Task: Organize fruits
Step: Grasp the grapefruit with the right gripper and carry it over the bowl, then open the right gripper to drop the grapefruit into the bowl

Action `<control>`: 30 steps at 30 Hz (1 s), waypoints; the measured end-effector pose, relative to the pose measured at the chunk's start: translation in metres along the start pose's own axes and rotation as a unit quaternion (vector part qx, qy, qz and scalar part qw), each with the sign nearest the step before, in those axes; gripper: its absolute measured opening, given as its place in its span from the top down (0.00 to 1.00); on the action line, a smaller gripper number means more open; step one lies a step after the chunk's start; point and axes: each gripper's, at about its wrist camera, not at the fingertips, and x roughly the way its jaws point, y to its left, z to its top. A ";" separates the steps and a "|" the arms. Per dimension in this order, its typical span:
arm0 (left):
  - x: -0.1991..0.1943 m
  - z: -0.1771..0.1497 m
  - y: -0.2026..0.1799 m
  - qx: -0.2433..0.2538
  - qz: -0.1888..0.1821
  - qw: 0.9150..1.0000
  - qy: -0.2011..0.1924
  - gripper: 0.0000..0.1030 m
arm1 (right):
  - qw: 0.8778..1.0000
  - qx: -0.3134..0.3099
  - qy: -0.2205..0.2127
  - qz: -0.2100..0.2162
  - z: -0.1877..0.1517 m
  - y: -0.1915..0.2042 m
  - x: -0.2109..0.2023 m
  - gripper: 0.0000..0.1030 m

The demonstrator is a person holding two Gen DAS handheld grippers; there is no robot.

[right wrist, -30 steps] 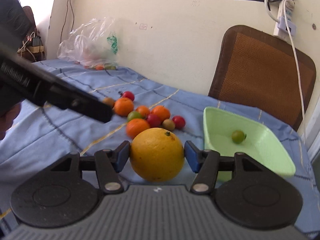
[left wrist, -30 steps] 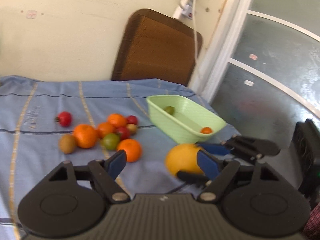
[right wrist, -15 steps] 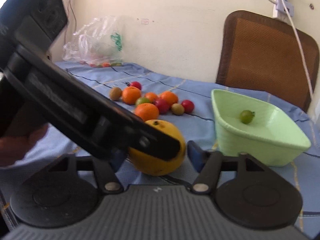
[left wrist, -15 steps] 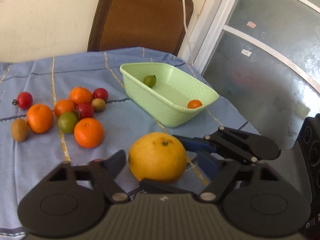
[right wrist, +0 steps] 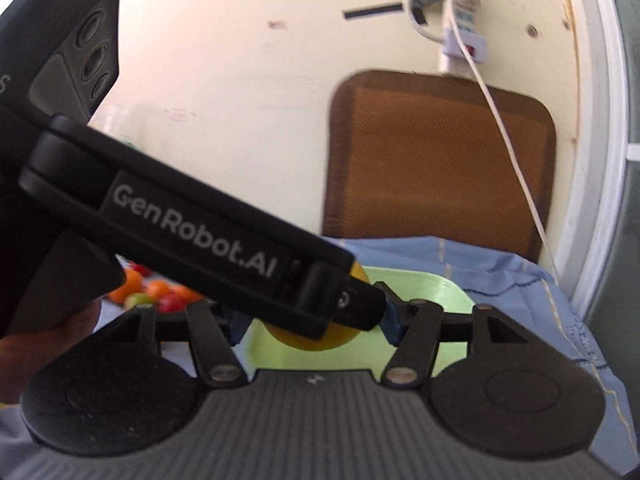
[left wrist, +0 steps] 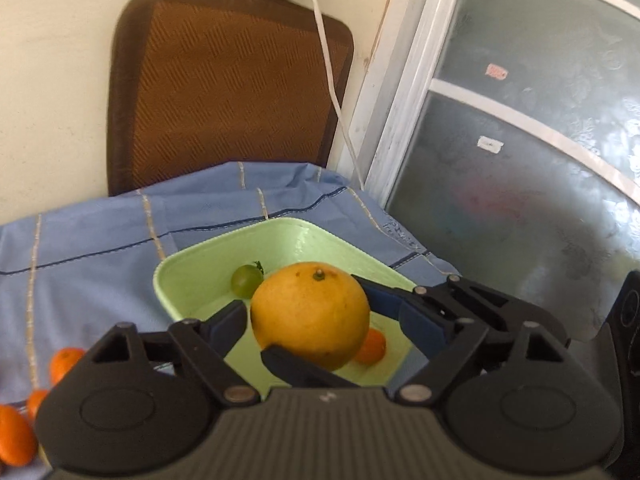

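A large yellow-orange fruit (left wrist: 311, 315) hangs above the light green basket (left wrist: 188, 268), held between the fingers of my right gripper (right wrist: 316, 320); in the right wrist view only a sliver of the fruit (right wrist: 316, 342) shows. My left gripper (left wrist: 324, 326) is open around the same fruit; its pads stand a little apart from the fruit's sides, and the right gripper's fingers cross in front of it. A small green tomato (left wrist: 246, 279) and a small orange fruit (left wrist: 372, 346) lie in the basket.
Several oranges and tomatoes lie on the blue cloth at the left (left wrist: 64, 360) (right wrist: 160, 296). A brown chair back (left wrist: 224, 80) stands behind the table. A glass door (left wrist: 520, 184) is at the right. The left gripper's body (right wrist: 192, 236) blocks much of the right wrist view.
Both grippers moved forward and up with the large fruit, from over the cloth to above the basket. The loose fruits slid toward the left edge of both views.
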 end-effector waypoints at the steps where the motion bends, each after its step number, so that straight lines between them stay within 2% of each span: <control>1: 0.007 0.000 -0.002 0.006 0.011 1.000 0.000 0.12 | 1.000 0.007 0.008 -0.003 -0.001 -0.006 0.006 0.37; 4: 0.017 -0.001 -0.005 0.012 0.028 1.000 0.001 0.12 | 0.999 0.028 0.027 -0.008 -0.005 -0.017 0.013 0.37; 7: 0.014 -0.004 -0.001 -0.001 0.035 0.999 -0.007 0.04 | 0.998 0.042 0.042 -0.005 -0.012 -0.016 0.014 0.36; 8: 0.011 -0.005 0.001 -0.007 0.037 0.999 -0.012 0.04 | 0.998 0.039 0.041 -0.007 -0.015 -0.012 0.011 0.36; 12: -0.020 -0.009 0.014 -0.039 0.040 0.997 -0.049 0.04 | 0.999 0.024 0.014 -0.017 -0.019 -0.005 0.000 0.36; 14: -0.043 -0.014 0.020 -0.041 0.063 0.995 -0.069 0.04 | 0.999 0.030 -0.002 -0.026 -0.020 -0.006 -0.007 0.36; 17: -0.077 -0.029 0.031 -0.041 0.123 0.988 -0.086 0.02 | 0.997 0.059 -0.025 -0.032 -0.018 -0.011 -0.015 0.37; 19: -0.098 -0.044 0.041 -0.047 0.172 0.980 -0.088 0.02 | 0.995 0.089 -0.043 -0.028 -0.015 -0.014 -0.021 0.38; 21: -0.117 -0.060 0.057 -0.071 0.208 0.972 -0.083 0.02 | 0.992 0.114 -0.057 -0.013 -0.014 -0.014 -0.025 0.50; 23: -0.131 -0.076 0.074 -0.096 0.231 0.966 -0.071 0.02 | 0.990 0.128 -0.059 0.003 -0.014 -0.002 -0.033 0.56; 25: -0.139 -0.088 0.089 -0.109 0.261 0.958 -0.055 0.02 | 0.991 0.124 -0.047 0.026 -0.015 0.017 -0.037 0.62; 27: -0.145 -0.100 0.100 -0.115 0.285 0.951 -0.047 0.02 | 0.993 0.110 -0.022 0.047 -0.014 0.042 -0.038 0.62; 30: -0.149 -0.112 0.109 -0.121 0.288 0.949 -0.047 0.03 | 0.993 0.086 0.023 0.083 -0.016 0.074 -0.029 0.62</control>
